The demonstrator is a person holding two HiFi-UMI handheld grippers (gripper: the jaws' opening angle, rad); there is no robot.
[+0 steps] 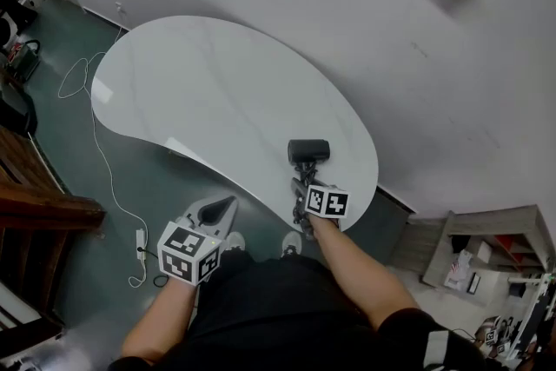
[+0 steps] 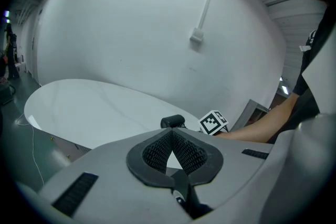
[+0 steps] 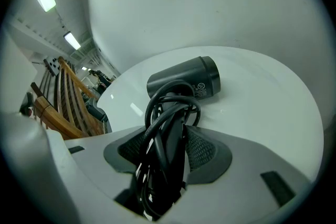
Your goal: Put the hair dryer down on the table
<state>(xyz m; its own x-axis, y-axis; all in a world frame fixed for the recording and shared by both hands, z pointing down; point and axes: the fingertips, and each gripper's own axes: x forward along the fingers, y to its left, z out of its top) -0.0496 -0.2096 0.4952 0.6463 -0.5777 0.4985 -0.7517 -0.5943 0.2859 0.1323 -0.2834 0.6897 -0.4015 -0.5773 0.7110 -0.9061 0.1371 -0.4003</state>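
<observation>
A dark grey hair dryer [image 1: 308, 150] is at the near right end of the white kidney-shaped table [image 1: 217, 91], its barrel low over or on the top. My right gripper [image 1: 300, 185] is shut on its handle. In the right gripper view the handle and the wound black cord fill the gap between the pads of my right gripper [image 3: 170, 131], with the barrel of the hair dryer [image 3: 184, 78] lying ahead over the table [image 3: 262, 92]. My left gripper [image 1: 228, 206] hangs off the near table edge, shut and empty, its tips touching [image 2: 171, 134]. The hair dryer [image 2: 172, 121] shows beyond them.
A white wall runs close behind the table. On the green floor at the left lie a white cable [image 1: 87, 65] and a power strip [image 1: 139, 243]. Wooden furniture [image 1: 35, 213] stands at the left and a low shelf [image 1: 486, 248] at the lower right. The person's shoes [image 1: 291, 243] are under the near edge.
</observation>
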